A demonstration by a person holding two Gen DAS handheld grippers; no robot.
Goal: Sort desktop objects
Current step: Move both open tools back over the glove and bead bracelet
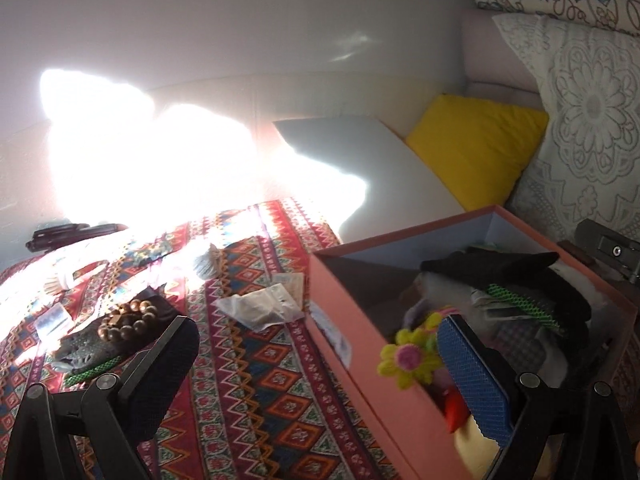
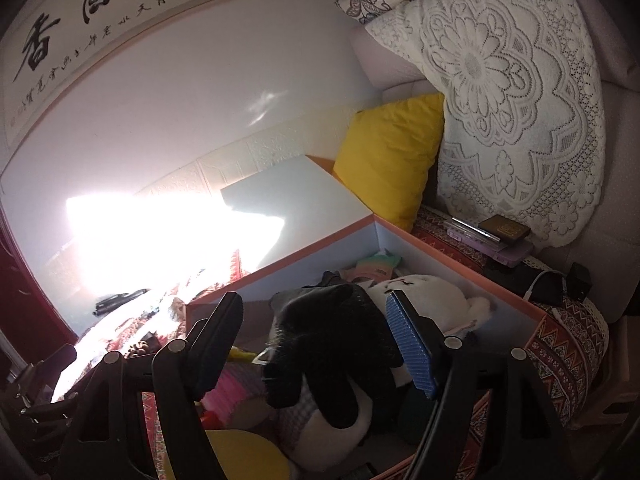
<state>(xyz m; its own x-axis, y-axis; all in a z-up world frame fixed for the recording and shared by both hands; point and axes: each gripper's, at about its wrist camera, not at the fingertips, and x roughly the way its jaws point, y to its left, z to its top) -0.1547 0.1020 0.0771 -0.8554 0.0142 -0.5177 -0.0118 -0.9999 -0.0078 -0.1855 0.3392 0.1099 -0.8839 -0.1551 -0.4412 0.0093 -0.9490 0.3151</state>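
An orange box [image 1: 372,396] stands on the patterned cloth [image 1: 256,380], filled with soft things: a black furry glove [image 1: 492,266], a yellow-green flower toy [image 1: 408,356] and a white plush [image 2: 424,288]. My left gripper [image 1: 320,368] is open wide, straddling the box's near left wall with nothing between its pads. My right gripper [image 2: 314,344] hangs open over the box [image 2: 280,266]. The black glove [image 2: 332,332] lies between its fingers on the plush, and the pads do not press on it. A wooden bead bracelet [image 1: 128,320] and clear plastic bags [image 1: 264,308] lie on the cloth to the left.
A yellow cushion [image 1: 472,148] and a lace-covered sofa back [image 1: 592,120] rise behind the box. A white board [image 1: 380,160] leans by the wall. Strong sun glare hides the far cloth. A purple case with a dark book [image 2: 500,236] and a charger [image 2: 578,280] lie right of the box.
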